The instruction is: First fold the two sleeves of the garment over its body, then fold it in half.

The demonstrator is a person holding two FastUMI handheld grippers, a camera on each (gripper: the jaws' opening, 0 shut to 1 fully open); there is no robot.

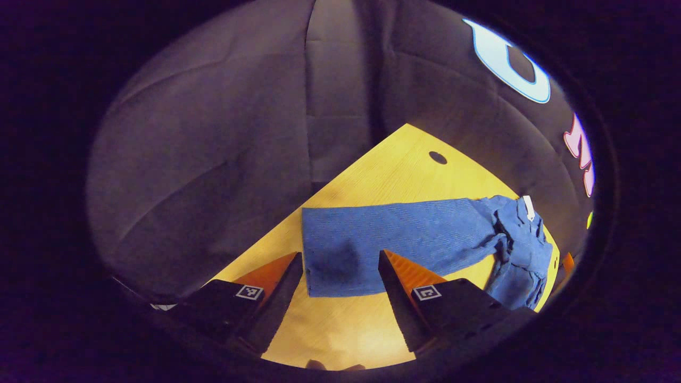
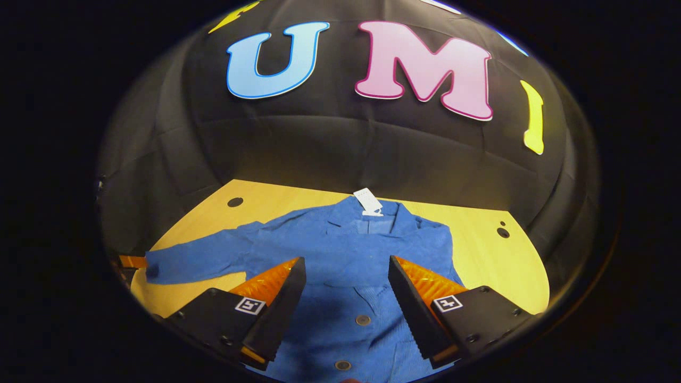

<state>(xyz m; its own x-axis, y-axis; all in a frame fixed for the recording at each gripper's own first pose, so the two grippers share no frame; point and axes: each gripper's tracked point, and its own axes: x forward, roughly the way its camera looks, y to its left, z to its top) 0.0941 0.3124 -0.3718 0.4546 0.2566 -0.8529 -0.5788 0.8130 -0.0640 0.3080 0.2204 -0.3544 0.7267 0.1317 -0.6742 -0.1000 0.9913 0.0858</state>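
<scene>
I count one blue garment (image 2: 340, 250) lying on one yellow bench (image 2: 479, 255). It has one white tag (image 2: 368, 201) at the collar, one sleeve (image 1: 393, 234) stretched out toward the bench's edge, and two round buttons (image 2: 363, 319) showing between my right fingers (image 2: 412, 290). The bench has three small round holes (image 2: 234, 202).

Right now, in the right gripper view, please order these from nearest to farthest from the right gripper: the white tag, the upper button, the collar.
1. Upper button: between the open jaws, on the shirt front.
2. Collar: farther up, centre.
3. White tag: at the neck, just beyond the collar.
</scene>
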